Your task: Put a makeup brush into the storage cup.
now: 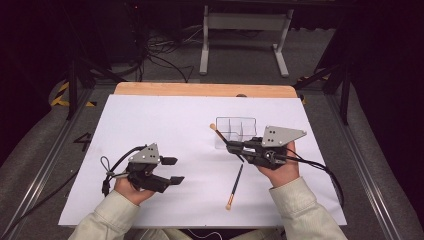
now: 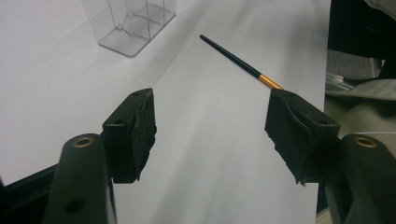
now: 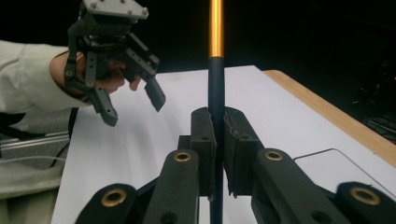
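Note:
My right gripper (image 1: 233, 146) is shut on a thin black brush (image 1: 218, 134) with an orange band, held just in front of the clear divided box (image 1: 236, 127). In the right gripper view the brush (image 3: 215, 70) rises straight up from between the closed pads of my right gripper (image 3: 218, 126). A second brush (image 1: 235, 186) lies flat on the white sheet, below the right hand. My left gripper (image 1: 173, 170) hovers low at the left, open and with nothing in it. In the left gripper view, my left gripper (image 2: 210, 130) has its jaws wide apart, with the lying brush (image 2: 233, 58) ahead.
The white sheet (image 1: 150, 125) covers the table, with a wooden edge (image 1: 200, 90) at the back. The clear box (image 2: 130, 23) stands at the far left in the left gripper view. Cables trail from both grippers. My left gripper (image 3: 133, 105) is in the right gripper view.

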`<state>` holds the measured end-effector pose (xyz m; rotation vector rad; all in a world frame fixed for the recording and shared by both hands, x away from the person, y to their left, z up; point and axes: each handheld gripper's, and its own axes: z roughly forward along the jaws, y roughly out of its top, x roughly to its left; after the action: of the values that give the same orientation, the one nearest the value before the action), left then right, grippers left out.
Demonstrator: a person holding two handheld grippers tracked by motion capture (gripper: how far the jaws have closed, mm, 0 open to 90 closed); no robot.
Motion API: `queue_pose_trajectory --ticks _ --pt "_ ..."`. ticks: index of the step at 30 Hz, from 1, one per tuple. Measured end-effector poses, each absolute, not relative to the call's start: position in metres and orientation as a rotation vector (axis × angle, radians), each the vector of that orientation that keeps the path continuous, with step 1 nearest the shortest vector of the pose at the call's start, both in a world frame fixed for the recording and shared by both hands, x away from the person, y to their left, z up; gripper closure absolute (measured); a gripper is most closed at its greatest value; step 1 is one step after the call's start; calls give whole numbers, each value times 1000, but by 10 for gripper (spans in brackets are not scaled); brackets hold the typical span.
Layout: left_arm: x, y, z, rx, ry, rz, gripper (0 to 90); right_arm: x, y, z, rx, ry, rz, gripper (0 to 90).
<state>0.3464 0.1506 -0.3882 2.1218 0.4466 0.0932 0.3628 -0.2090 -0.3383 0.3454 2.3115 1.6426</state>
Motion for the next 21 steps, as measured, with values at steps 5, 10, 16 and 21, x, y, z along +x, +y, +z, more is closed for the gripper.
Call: queue_pose_trajectory --ticks 5,10,16,21 --pt "347 156 -393 2079 456 88 240 366 -210 -337 384 2251 1678 835" --pt "349 159 -398 2032 499 107 173 370 -210 -337 419 2199 1710 836" --pt "349 159 -405 2020 511 112 67 378 -210 -338 459 2154 1723 835" --pt "348 159 -405 2008 522 141 3 383 -211 -339 479 2107 1728 835"
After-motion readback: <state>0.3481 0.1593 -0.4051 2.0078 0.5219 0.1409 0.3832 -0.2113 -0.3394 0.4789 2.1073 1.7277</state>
